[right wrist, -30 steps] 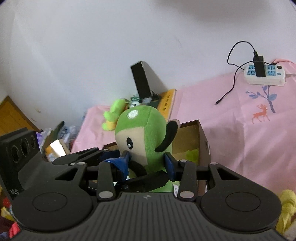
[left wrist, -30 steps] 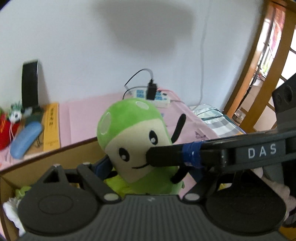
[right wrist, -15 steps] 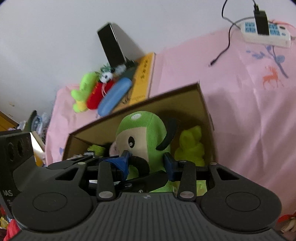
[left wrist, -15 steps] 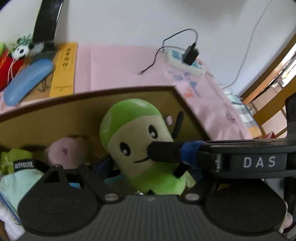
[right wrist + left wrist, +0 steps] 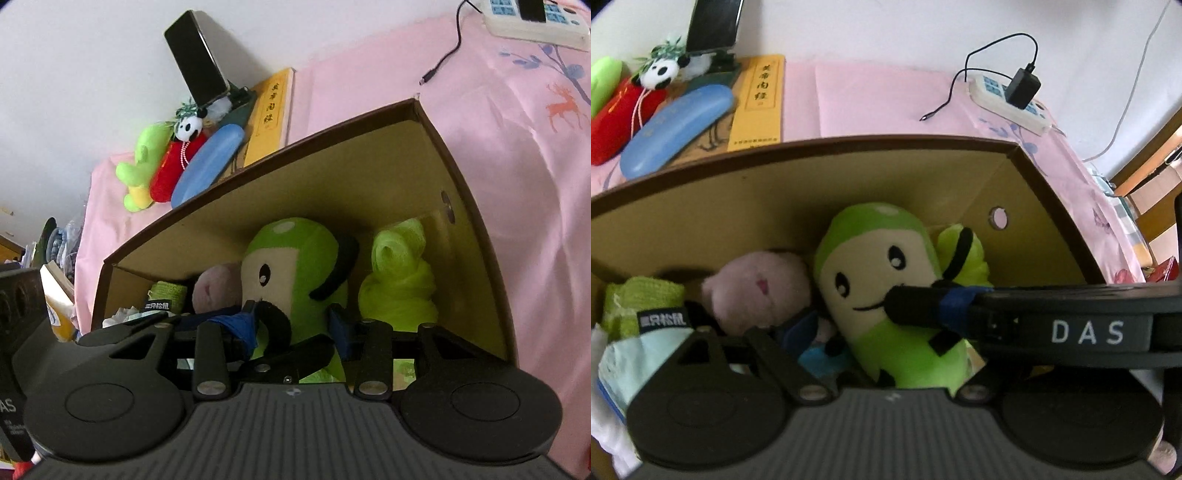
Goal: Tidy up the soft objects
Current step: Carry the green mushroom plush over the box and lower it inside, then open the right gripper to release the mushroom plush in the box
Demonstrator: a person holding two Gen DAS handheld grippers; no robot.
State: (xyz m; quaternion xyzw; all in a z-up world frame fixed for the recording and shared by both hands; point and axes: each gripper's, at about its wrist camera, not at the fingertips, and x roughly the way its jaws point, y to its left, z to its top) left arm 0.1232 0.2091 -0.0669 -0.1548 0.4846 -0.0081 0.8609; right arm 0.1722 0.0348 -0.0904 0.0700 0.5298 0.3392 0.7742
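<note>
The green plush toy (image 5: 295, 266) has descended into the cardboard box (image 5: 424, 155); with the right hand-held gripper (image 5: 291, 321) opening around it, withdraw straight upward, left hand-held gripper (image 5: 849, 332) state indeterminable.

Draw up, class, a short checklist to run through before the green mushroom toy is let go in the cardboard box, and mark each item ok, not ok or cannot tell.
1. Green mushroom toy is inside the cardboard box: ok.
2. Toy rests on the box floor: cannot tell, its base is hidden behind the grippers.
3. Right gripper is letting go: ok, its fingers are opening, with the toy between them.
4. Left gripper grips nothing: cannot tell, its fingers are hidden.
5. Toy stands clear of the pink plush: not ok, they press together.
6. Yellow-green yarn leaves the toy room: ok.
</note>
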